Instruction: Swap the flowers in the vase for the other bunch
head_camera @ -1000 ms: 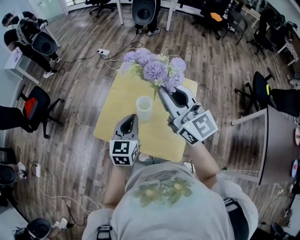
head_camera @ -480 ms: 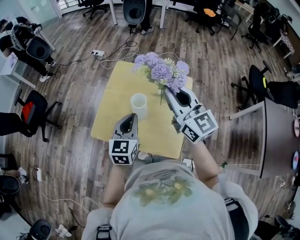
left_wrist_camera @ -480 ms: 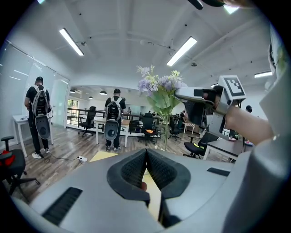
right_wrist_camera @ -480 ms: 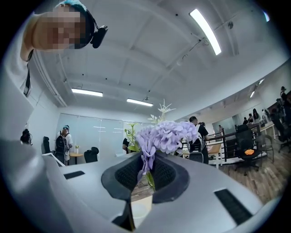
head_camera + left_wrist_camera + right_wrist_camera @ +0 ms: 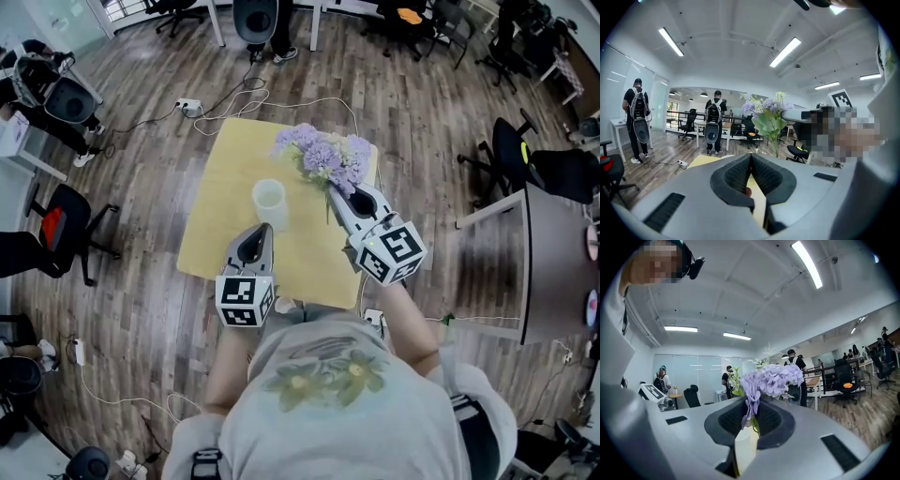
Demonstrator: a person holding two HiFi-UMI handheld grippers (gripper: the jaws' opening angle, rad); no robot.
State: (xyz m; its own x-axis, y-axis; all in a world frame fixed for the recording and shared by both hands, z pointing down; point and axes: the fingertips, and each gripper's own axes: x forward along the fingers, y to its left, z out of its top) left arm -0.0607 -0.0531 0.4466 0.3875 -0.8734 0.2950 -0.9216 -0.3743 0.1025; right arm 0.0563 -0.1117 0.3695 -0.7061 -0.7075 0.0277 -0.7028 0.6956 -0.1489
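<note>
While the left claw (image 5: 264, 230) hovers clenched on nothing over the near part of the pale yellow wooden counter (image 5: 220, 202), the right claw (image 5: 332, 191) is clamped on the green stems of a bunch of lilac flowers (image 5: 326, 155). It holds them just right of the white cylindrical vase (image 5: 269, 199), which stands upright near the counter's middle and looks empty. Whether the blooms touch the counter is unclear.

Holds left claw (image 5: 266, 229) shut and empty, pointing forward and slightly down. Clamps right claw (image 5: 334, 191) on flower bunch (image 5: 323, 155), forearm stretched ahead.
</note>
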